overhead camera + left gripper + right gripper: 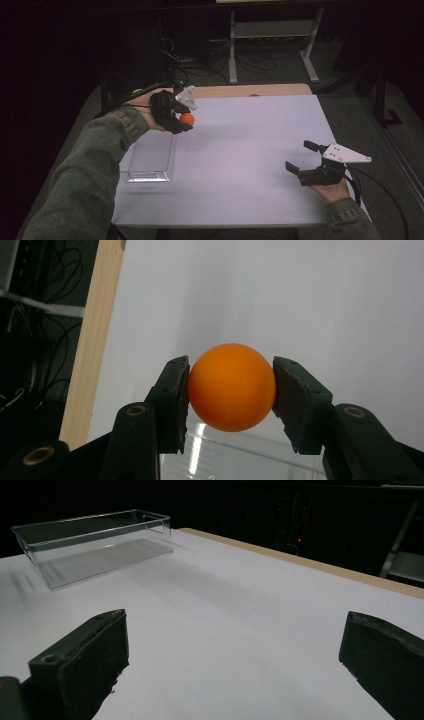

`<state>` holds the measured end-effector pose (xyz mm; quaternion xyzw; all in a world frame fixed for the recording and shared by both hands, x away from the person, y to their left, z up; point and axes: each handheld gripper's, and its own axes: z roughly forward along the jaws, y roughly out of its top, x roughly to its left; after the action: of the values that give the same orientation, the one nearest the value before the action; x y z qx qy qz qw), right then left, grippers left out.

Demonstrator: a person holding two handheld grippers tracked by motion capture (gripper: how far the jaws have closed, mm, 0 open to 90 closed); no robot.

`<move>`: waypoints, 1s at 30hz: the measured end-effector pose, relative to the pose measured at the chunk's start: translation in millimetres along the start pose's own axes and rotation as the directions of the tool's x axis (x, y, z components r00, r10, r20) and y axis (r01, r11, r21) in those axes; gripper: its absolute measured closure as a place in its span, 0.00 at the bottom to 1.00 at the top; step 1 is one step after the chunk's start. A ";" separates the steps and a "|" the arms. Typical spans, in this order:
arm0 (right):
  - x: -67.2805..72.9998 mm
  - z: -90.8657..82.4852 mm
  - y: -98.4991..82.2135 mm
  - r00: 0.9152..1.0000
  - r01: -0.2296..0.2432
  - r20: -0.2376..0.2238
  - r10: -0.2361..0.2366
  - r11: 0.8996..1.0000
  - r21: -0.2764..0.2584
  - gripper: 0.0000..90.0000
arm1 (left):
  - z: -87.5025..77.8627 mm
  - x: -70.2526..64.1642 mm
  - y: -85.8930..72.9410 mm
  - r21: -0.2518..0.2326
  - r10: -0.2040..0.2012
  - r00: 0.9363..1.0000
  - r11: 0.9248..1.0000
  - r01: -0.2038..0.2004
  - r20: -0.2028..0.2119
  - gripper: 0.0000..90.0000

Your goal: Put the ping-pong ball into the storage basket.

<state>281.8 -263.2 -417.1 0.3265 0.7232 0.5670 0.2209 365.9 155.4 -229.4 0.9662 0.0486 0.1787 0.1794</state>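
The clear bin sits empty — the left gripper clamps an orange ball above it; the right gripper gapes.

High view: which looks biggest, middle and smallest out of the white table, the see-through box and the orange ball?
1. White table, by far the largest.
2. See-through box.
3. Orange ball, smallest, held in the left gripper.

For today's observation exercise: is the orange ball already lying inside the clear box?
No, the left gripper holds the ball between its jaws above the box.
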 end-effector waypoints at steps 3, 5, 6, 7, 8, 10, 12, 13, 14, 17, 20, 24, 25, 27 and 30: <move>-0.7 -0.8 0.0 1.000 0.000 0.005 0.000 1.000 -0.001 0.00 | -0.2 0.0 -4.7 0.006 -0.008 1.000 1.000 0.008 0.004 0.56; -0.7 -0.8 0.0 1.000 0.000 0.005 0.000 1.000 -0.001 0.00 | -0.3 -0.4 -7.5 0.011 -0.007 1.000 1.000 0.007 0.002 0.56; -0.5 -0.6 -0.1 1.000 -0.002 0.004 0.002 1.000 0.002 0.00 | -0.7 -0.5 -8.7 0.013 -0.012 1.000 1.000 0.012 0.001 0.56; -0.4 -0.3 -0.2 1.000 -0.001 0.003 0.001 1.000 0.003 0.00 | -0.9 -0.3 -10.4 0.013 -0.014 1.000 1.000 0.014 0.002 0.56; -0.3 0.1 -0.3 1.000 0.001 0.003 -0.001 1.000 0.003 0.00 | -1.0 -0.4 -11.6 0.018 -0.016 1.000 1.000 0.016 0.002 0.56; 0.1 0.6 -0.5 1.000 0.000 0.002 0.000 1.000 0.006 0.00 | -1.0 -0.5 -13.9 0.025 -0.018 1.000 1.000 0.018 0.002 0.56; 0.0 0.5 -0.4 1.000 0.000 0.003 0.000 1.000 0.005 0.00 | -2.1 -0.5 -16.6 0.026 -0.022 1.000 0.999 0.023 -0.003 0.56; -0.2 0.4 -0.4 1.000 0.001 0.004 -0.001 1.000 0.004 0.00 | -2.7 -0.3 -18.2 0.027 -0.024 1.000 0.999 0.024 -0.003 0.56; -0.2 0.3 -0.4 1.000 0.000 0.005 -0.001 1.000 0.004 0.00 | -3.0 -0.3 -19.6 0.027 -0.024 1.000 0.999 0.024 -0.005 0.56; 0.0 0.5 -0.5 1.000 0.001 0.003 -0.001 1.000 0.006 0.00 | -3.3 -0.4 -23.5 0.035 -0.028 1.000 0.999 0.028 -0.003 0.56; 0.2 0.8 -0.5 1.000 0.000 0.003 0.000 1.000 0.006 0.00 | -2.0 -1.0 -28.6 0.044 -0.036 0.999 0.998 0.036 0.002 0.56; 0.1 0.8 -0.6 1.000 -0.001 0.004 0.001 1.000 0.008 0.00 | 0.6 -2.3 -36.0 0.059 -0.046 0.999 0.997 0.045 0.008 0.56; 0.2 0.9 -0.7 1.000 -0.001 0.004 0.001 1.000 0.008 0.00 | 1.1 -2.5 -37.6 0.064 -0.046 0.999 0.997 0.045 0.009 0.56; 0.5 1.3 -0.7 1.000 -0.002 0.003 0.002 1.000 0.009 0.00 | 0.9 -2.9 -40.2 0.067 -0.051 0.999 0.996 0.050 0.011 0.56; 0.6 1.9 -1.0 1.000 0.001 0.002 -0.001 1.000 0.014 0.00 | -1.1 -3.0 -44.2 0.067 -0.058 0.998 0.996 0.058 0.009 0.56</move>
<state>282.5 -261.6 -418.6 0.3283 0.7271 0.5615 0.2196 361.4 196.4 -245.5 0.9708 0.0816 0.1662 0.1525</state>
